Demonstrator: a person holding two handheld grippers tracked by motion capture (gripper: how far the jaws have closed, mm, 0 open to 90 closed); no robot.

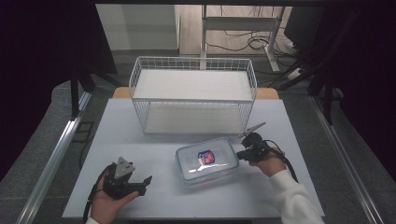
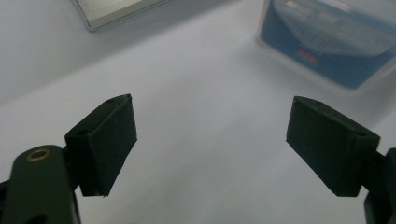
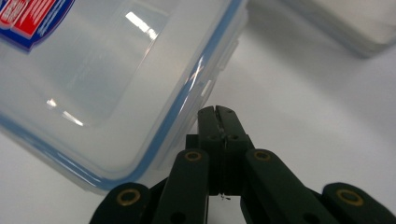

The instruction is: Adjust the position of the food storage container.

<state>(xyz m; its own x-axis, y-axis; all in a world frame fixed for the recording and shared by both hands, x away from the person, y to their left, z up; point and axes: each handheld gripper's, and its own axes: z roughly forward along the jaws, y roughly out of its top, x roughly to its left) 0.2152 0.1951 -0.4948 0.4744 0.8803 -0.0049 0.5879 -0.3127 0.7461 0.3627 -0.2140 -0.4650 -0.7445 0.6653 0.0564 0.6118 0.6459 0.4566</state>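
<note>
The clear plastic food container [image 1: 208,161] sits on the white table [image 1: 154,196], in front of the white wire basket [image 1: 194,93], and everything else is placed from it here.

To the container's left and a little nearer the person, the left hand [image 1: 108,201] lies palm up on the table, cradling the left gripper [image 1: 145,183] with its jaws pointing toward the container. In the left gripper view the two black jaws stand wide apart with nothing between them, only bare table; the container's blue-tinted corner [image 2: 327,44] shows ahead and to the right.

At the container's right end, the right hand [image 1: 271,164], in a white sleeve [image 1: 294,198], holds the right gripper [image 1: 240,154] low and roughly level, its tip against the container's side. In the right gripper view the jaws [image 3: 218,114] are pressed fully together, holding nothing, and their tip sits just beside the lid's edge [image 3: 196,88], near a latch tab; whether it actually touches cannot be told.

The container is rectangular with rounded corners, glossy and see-through, with a blue seal line running round the lid and a red and blue label [image 1: 206,156] on top. The basket is a thin wire grid with a flat white floor. The jaws are matt black blocks, with brass-coloured pivots on the linkage behind them.
</note>
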